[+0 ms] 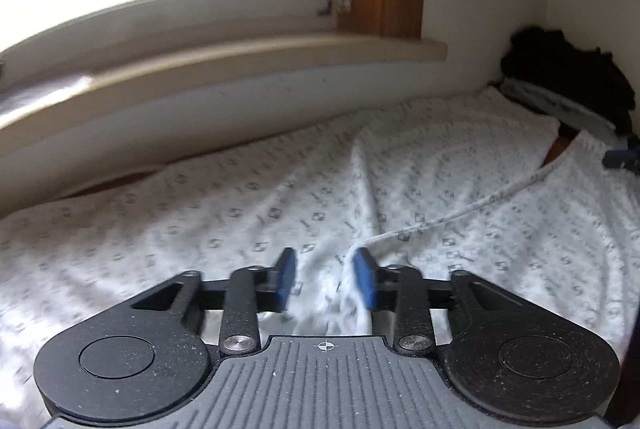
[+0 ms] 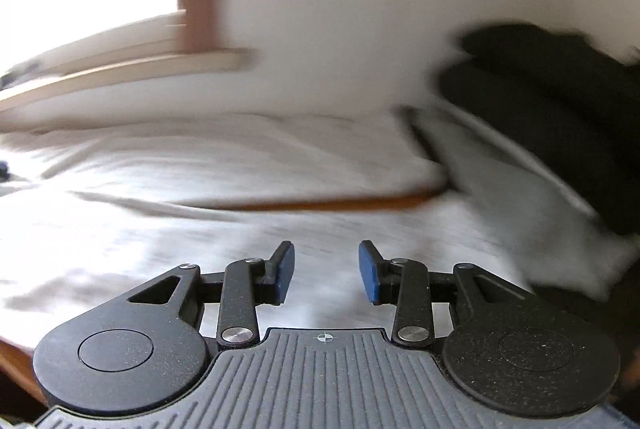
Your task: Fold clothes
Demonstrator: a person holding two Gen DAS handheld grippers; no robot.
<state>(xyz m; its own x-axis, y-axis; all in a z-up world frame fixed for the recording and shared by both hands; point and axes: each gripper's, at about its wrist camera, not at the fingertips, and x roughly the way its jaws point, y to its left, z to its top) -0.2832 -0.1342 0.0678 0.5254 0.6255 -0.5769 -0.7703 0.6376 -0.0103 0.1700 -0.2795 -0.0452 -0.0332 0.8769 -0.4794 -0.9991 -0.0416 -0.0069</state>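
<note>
A white cotton garment printed with small grey squares (image 1: 248,197) is lying spread across the wooden tabletop (image 2: 340,205) below a window sill (image 1: 240,57), with a thin piped hem (image 1: 480,203) running diagonally over its right half. The left tongs (image 1: 326,279) are standing apart over the cloth; a raised fold is sitting between the blue pads (image 1: 366,279) beside the right-hand one, but nothing appears pinched. The right tongs (image 2: 326,271) are likewise standing apart and empty, hovering over the blurred white fabric, with a strip of bare wood showing beyond them. A pile of black clothing (image 1: 572,77) is resting in the far right corner against the wall.

The garment is looking light, thin and limp, so it will likely sag and crease wherever it is unsupported, and a single layer may slip free of smooth pads. Taking hold at the piped hem or at a corner, where the cloth is doubled and firmer, seems the safest choice.
</note>
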